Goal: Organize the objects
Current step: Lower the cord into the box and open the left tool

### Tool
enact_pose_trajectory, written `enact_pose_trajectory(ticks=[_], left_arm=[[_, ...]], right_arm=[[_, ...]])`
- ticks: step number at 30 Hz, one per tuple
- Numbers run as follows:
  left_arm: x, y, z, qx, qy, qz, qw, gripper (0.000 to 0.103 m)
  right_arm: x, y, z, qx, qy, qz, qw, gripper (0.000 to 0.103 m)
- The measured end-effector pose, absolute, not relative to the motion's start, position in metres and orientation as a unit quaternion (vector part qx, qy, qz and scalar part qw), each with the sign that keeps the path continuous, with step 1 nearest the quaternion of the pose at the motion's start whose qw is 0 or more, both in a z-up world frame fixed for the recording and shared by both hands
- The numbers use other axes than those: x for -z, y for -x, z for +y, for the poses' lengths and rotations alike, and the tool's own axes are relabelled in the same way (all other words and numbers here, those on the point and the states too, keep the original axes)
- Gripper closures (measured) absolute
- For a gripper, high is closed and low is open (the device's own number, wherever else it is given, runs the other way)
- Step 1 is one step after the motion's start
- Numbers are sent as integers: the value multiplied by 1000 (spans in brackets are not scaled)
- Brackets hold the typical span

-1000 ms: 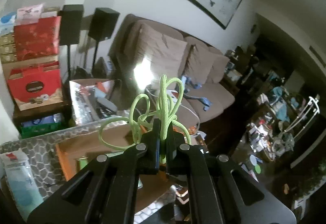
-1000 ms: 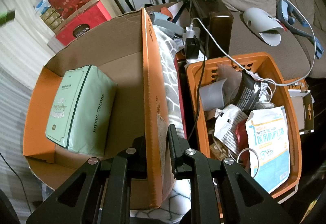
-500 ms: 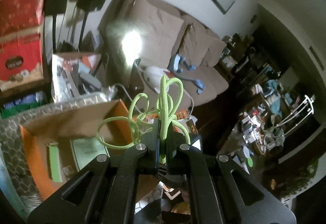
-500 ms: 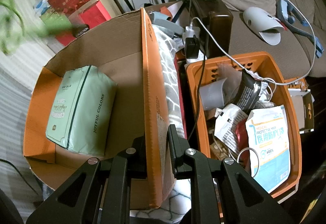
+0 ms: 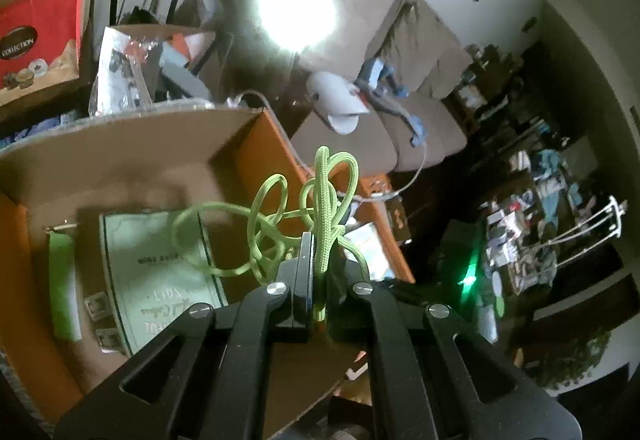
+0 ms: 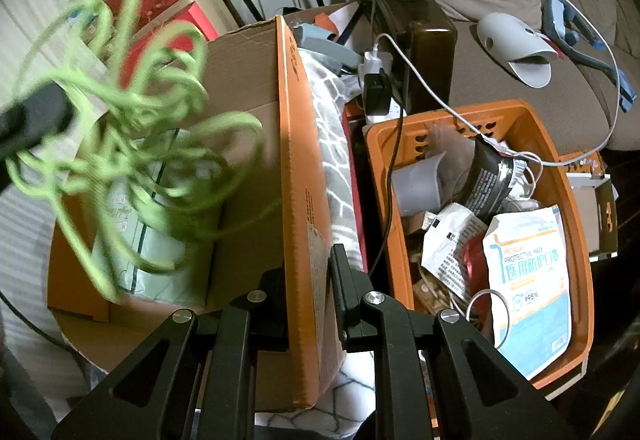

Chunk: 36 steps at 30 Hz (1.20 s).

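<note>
My right gripper (image 6: 310, 280) pinches the box (image 6: 294, 160) flap. Green cord (image 6: 132, 144) (blurred) hangs over the box from the left gripper (image 6: 34, 120), above a mint pack (image 6: 160, 240). Orange basket (image 6: 576, 240) w/ mask pack (image 6: 528, 280) sits beside.

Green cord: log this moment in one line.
left gripper: shut on green cord | over cardboard box | right gripper: clamps box flap

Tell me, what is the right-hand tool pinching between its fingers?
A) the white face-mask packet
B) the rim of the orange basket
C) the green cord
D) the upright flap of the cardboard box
D: the right gripper has its fingers closed on either side of the upright flap of the cardboard box, while the left gripper holds the green cord.
</note>
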State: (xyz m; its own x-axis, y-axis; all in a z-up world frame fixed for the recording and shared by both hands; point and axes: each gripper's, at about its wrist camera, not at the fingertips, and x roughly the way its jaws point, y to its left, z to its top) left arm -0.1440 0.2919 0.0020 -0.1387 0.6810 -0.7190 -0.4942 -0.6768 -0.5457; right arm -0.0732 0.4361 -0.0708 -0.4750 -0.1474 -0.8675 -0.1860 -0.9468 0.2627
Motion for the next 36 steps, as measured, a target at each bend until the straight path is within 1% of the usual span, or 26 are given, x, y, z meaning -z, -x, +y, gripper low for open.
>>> enact_pose_trajectory(ticks=[4, 7, 9, 10, 11, 15, 17, 19, 21, 22, 23, 25, 32, 34, 36], left_arm=[[15, 139, 300, -744, 542, -68, 386, 99], [22, 136, 300, -738, 554, -61, 381, 95], [22, 133, 299, -739, 556, -55, 377, 84], [22, 132, 296, -738, 559, -54, 374, 71], [22, 131, 295, -738, 560, -54, 372, 61], [13, 127, 282, -751, 551, -48, 361, 48], [6, 125, 274, -761, 544, -40, 351, 38], [-2, 122, 264, -770, 535, -37, 345, 33], [-11, 121, 254, -779, 527, -31, 338, 32], [-15, 120, 247, -784, 522, -27, 335, 29], [-20, 120, 240, -791, 515, -23, 329, 23], [-27, 119, 226, -804, 502, -15, 317, 19], [-42, 121, 169, -834, 478, 0, 274, 18], [-45, 122, 151, -843, 472, 2, 260, 14], [-45, 123, 135, -846, 469, -3, 252, 12]], right_arm=[[71, 73, 436, -843, 512, 164, 11, 88], [71, 73, 436, -843, 512, 163, 11, 88], [71, 73, 436, -843, 512, 164, 11, 88], [71, 73, 435, -843, 512, 164, 11, 88], [71, 73, 436, -843, 512, 164, 11, 88], [71, 73, 436, -843, 512, 164, 11, 88], [71, 73, 436, -843, 512, 165, 11, 88], [72, 72, 435, -843, 512, 166, 11, 88], [72, 72, 435, -843, 511, 166, 11, 88], [72, 72, 435, -843, 511, 166, 11, 88], [72, 72, 434, -843, 511, 166, 11, 88], [72, 72, 436, -843, 511, 166, 11, 88], [72, 72, 435, -843, 510, 170, 10, 87], [72, 71, 437, -843, 505, 186, 4, 85], [71, 70, 442, -843, 496, 209, -2, 82]])
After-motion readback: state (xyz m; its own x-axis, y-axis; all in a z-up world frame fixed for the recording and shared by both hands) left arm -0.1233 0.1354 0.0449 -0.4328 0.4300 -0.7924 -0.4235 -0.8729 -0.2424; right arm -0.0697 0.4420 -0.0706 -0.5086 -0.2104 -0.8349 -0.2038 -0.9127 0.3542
